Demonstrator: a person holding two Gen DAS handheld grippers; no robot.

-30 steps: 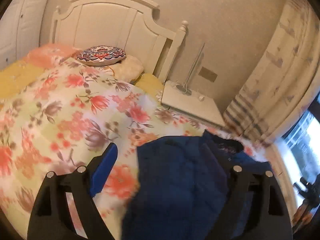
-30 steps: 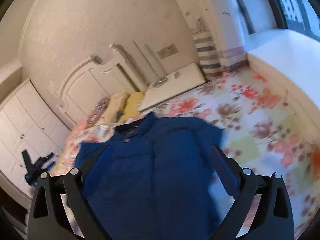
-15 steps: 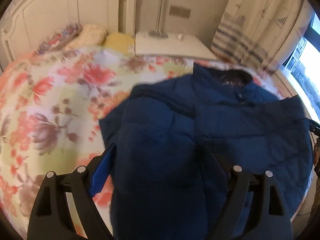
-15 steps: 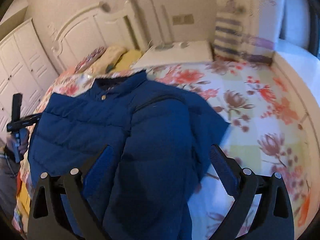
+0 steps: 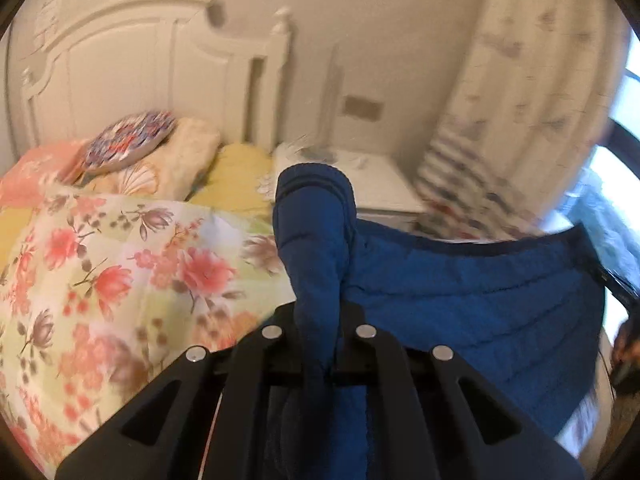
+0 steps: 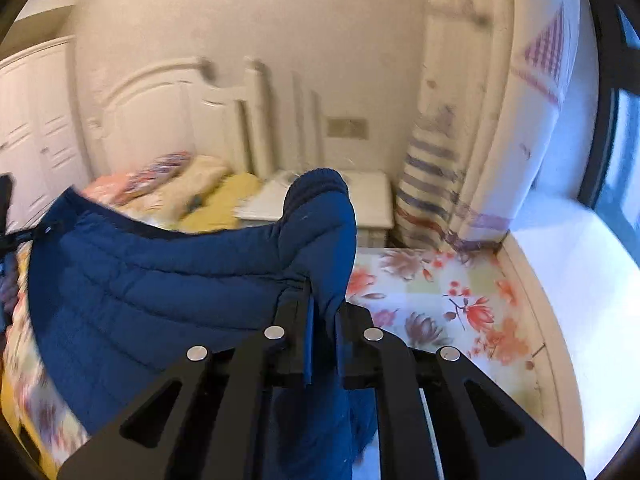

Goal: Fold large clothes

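A dark blue quilted puffer jacket [image 5: 472, 300] is stretched above the floral bedspread [image 5: 112, 272]. My left gripper [image 5: 318, 316] is shut on one bunched edge of it, and a fold of blue fabric sticks up between the two black fingers. In the right wrist view my right gripper [image 6: 322, 312] is shut on the jacket [image 6: 160, 288] at the opposite edge, with a similar fold rising between its fingers. The cloth spans between the two grippers. The jacket's lower part is hidden behind the gripper bodies.
A white headboard [image 5: 132, 72] and pillows [image 5: 176, 164] stand at the far end of the bed. A white nightstand [image 6: 360, 200] sits beside it, and a curtain [image 6: 472, 140] hangs to the right. White wardrobe doors [image 6: 28, 132] show at far left. A windowsill [image 6: 580, 280] borders the bed's right side.
Both grippers went from wide open over the flat jacket to shut on its edges. The jacket now hangs raised and stretched between them, and both views have swung toward the headboard.
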